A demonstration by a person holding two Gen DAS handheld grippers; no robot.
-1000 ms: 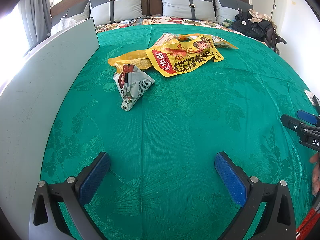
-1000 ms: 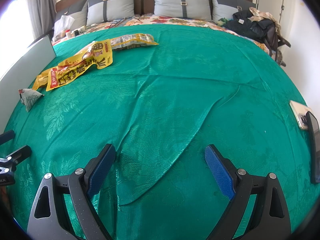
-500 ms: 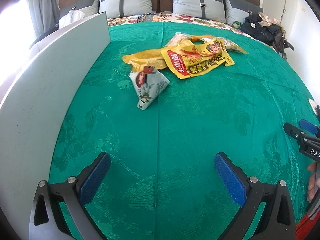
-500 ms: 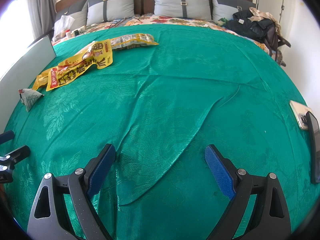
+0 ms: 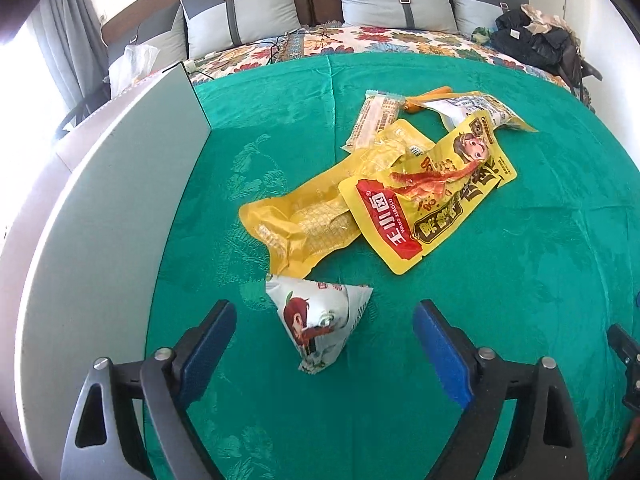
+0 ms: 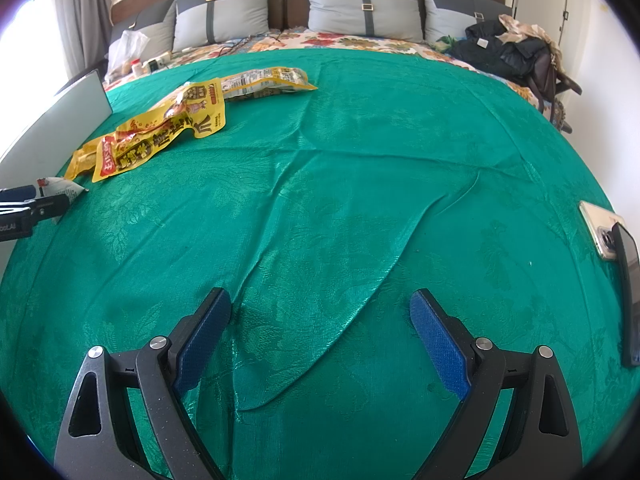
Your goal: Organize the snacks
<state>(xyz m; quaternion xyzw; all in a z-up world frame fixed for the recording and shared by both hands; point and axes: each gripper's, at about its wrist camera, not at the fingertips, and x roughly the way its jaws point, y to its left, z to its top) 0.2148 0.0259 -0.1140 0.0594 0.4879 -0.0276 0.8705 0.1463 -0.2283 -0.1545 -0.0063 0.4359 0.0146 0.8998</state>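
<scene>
Snacks: small white pouch (image 5: 320, 322) on green bedspread (image 5: 520, 280), just in front of yellow packets (image 5: 424, 204) | change: left hand-held gripper (image 5: 324, 332) has come forward to straddle pouch, jaws closing, not yet touching | right hand-held gripper (image 6: 320, 328): released, empty, well apart | meaning: first pickup imminent

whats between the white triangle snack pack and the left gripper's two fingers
Only bare green bedspread: in the left wrist view the white triangular pack sits between the closing left gripper fingers, neither pad touching it.

"WANG XIAOLU" on yellow snack pouch (image 5: 428, 196)
</scene>
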